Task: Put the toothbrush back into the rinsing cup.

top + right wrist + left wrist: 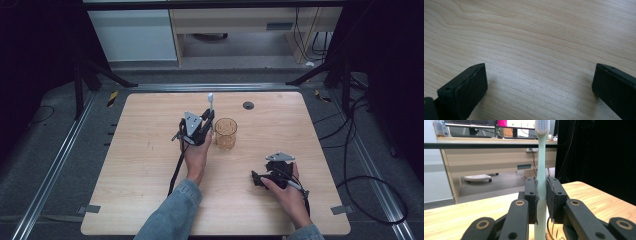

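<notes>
We hold the toothbrush (541, 170) upright, left tongs (541, 195) clamped, for the cup (225, 133); right tongs (539, 82) rest apart.

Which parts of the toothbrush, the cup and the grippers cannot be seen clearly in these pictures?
- Toothbrush: in the left gripper view its lower end is cut off by the bottom edge, its middle covered by the pads.
- Cup: in the high view, too small to tell any contents.
- Right gripper: in the right gripper view, both jaws are cut by the edges.
- Left gripper: in the high view, its grip is too small to judge.
</notes>
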`<action>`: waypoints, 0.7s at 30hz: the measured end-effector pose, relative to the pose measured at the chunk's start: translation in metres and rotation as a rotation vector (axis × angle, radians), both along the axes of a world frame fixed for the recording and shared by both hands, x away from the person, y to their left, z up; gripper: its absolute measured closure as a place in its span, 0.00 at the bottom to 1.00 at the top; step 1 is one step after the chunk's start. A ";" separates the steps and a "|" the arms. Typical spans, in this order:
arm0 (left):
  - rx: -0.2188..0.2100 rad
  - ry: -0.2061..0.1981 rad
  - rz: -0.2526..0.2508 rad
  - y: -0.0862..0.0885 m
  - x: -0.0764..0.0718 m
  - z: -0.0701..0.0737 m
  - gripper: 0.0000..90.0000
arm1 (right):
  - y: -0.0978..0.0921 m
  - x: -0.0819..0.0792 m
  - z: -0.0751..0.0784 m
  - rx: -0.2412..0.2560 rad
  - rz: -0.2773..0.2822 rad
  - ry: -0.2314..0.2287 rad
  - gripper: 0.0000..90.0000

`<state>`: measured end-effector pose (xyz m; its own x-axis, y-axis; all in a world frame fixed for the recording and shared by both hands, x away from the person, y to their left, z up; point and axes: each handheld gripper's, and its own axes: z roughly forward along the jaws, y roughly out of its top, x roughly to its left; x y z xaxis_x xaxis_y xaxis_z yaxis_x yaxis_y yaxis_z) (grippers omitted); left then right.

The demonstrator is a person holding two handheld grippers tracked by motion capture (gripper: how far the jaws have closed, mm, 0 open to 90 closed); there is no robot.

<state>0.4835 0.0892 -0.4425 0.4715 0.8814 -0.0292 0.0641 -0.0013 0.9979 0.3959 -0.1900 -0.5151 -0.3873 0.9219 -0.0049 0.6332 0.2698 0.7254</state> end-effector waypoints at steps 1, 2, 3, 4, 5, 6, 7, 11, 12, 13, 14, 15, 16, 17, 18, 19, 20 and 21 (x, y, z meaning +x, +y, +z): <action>-0.001 0.004 0.000 0.000 0.000 -0.001 0.87 | 0.000 0.000 0.000 -0.002 0.001 -0.001 0.00; -0.002 0.005 0.000 0.000 0.001 -0.002 0.87 | 0.000 0.000 0.000 -0.002 0.002 -0.002 0.00; -0.005 0.006 0.000 0.000 0.001 -0.003 0.87 | 0.000 0.000 0.000 0.000 0.001 -0.001 0.00; -0.001 0.007 -0.001 0.000 0.001 -0.004 0.87 | 0.000 0.000 0.000 -0.002 0.002 -0.002 0.00; -0.001 0.006 0.000 0.000 0.001 -0.004 0.87 | 0.000 0.000 0.000 0.000 0.000 0.000 0.00; -0.003 0.007 0.000 0.001 0.001 -0.005 0.87 | 0.000 0.000 0.000 -0.002 0.003 -0.002 0.00; -0.003 0.009 0.001 0.001 0.001 -0.006 0.87 | 0.000 0.000 0.000 -0.002 0.003 -0.002 0.00; -0.008 0.014 0.000 0.002 0.000 -0.010 0.87 | 0.000 0.000 0.000 0.000 0.001 0.000 0.00; -0.009 0.015 0.001 0.003 0.000 -0.010 0.87 | 0.000 0.000 0.000 -0.002 0.002 -0.001 0.00; -0.011 0.013 0.003 0.003 0.000 -0.011 0.87 | 0.000 0.000 0.000 -0.001 0.001 0.000 0.00; -0.010 0.014 0.002 0.003 0.000 -0.011 0.87 | 0.000 0.000 0.000 0.000 0.001 0.000 0.00; -0.012 0.017 0.002 0.003 -0.001 -0.012 0.87 | 0.000 0.000 0.000 -0.001 0.001 0.000 0.00; -0.014 0.016 0.003 0.003 -0.001 -0.013 0.87 | 0.000 0.000 0.000 -0.001 0.001 0.001 0.00; -0.011 0.016 0.001 0.003 -0.002 -0.013 0.87 | 0.000 0.000 0.000 -0.001 0.001 0.000 0.00; -0.012 0.015 0.002 0.002 -0.002 -0.014 0.87 | 0.000 0.000 0.000 -0.001 0.001 0.000 0.00; -0.012 0.014 0.004 0.002 -0.003 -0.015 0.87 | 0.000 0.000 0.000 0.000 0.001 0.000 0.00; -0.016 0.013 0.004 0.003 -0.003 -0.015 0.87 | 0.000 0.000 0.000 0.000 0.001 0.000 0.00; -0.011 0.015 0.006 0.003 -0.003 -0.016 0.87 | 0.000 0.000 0.000 -0.002 0.003 -0.001 0.00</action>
<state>0.4805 0.0926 -0.4581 0.4657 0.8838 -0.0457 0.0787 0.0101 0.9969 0.3959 -0.1902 -0.5150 -0.3899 0.9208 -0.0073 0.6316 0.2732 0.7256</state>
